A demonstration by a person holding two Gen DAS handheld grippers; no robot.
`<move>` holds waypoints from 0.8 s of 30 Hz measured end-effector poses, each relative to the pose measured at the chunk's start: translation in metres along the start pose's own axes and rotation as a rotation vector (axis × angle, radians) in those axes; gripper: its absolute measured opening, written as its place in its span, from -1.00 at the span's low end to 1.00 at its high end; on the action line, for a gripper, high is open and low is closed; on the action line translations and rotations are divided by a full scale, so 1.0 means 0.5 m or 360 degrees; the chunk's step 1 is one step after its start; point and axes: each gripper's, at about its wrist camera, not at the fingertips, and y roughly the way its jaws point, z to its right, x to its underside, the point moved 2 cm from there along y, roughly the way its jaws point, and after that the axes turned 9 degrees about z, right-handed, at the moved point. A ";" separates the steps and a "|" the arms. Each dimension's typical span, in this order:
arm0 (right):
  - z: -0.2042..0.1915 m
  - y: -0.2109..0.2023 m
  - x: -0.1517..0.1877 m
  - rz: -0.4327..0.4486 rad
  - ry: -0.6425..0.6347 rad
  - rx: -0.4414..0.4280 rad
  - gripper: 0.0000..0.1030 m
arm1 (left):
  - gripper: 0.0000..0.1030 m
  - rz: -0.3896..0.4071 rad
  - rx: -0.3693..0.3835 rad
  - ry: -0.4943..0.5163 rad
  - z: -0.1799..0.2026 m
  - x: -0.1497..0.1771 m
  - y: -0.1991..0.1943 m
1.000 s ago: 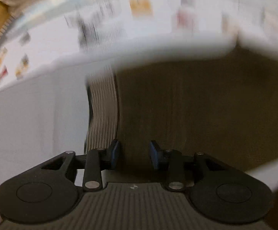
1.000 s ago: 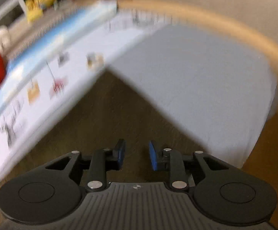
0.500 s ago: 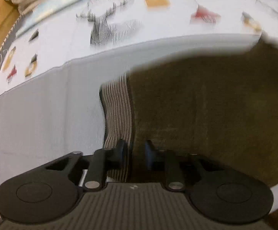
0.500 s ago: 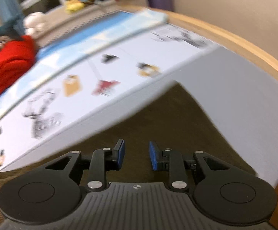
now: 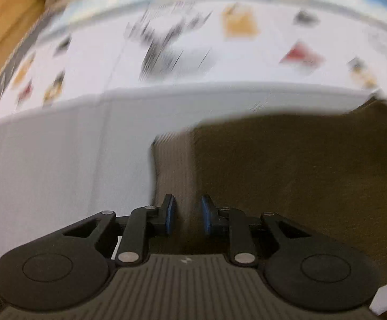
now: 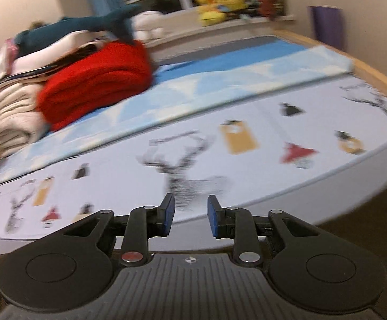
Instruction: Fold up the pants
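Note:
The olive-brown pants (image 5: 286, 173) lie flat on the bed, with a lighter ribbed waistband (image 5: 174, 165) at their left end. My left gripper (image 5: 185, 214) hovers just over the waistband with its jaws a little apart and nothing between them. In the right wrist view only a dark edge of the pants (image 6: 374, 208) shows at the lower right. My right gripper (image 6: 190, 217) is open and empty, raised above the bed and pointing across the printed sheet (image 6: 193, 160).
The bed has a white sheet (image 5: 60, 160) with reindeer and tag prints. A folded red blanket (image 6: 97, 77), cream towels (image 6: 7, 117) and a blue plush shark (image 6: 86, 24) are stacked at the far left. The wooden bed frame (image 6: 374, 74) runs along the right.
My right gripper has lifted off the pants and tilted up towards the room. My left gripper has stayed over the waistband, its jaws slightly wider than half a second ago.

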 end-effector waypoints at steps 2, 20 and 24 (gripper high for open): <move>-0.053 0.019 0.005 -0.0035 -0.0026 -0.0088 -0.87 | -0.49 0.0002 0.0004 -0.0001 -0.002 -0.004 0.000; -0.405 0.271 0.174 -0.0660 -0.0279 -0.0649 -0.12 | -0.49 0.0013 0.0056 0.0015 -0.012 -0.001 0.006; -0.421 0.317 0.202 -0.0761 -0.0278 -0.0665 -0.42 | -0.49 0.0008 0.0067 0.0013 -0.014 -0.002 0.007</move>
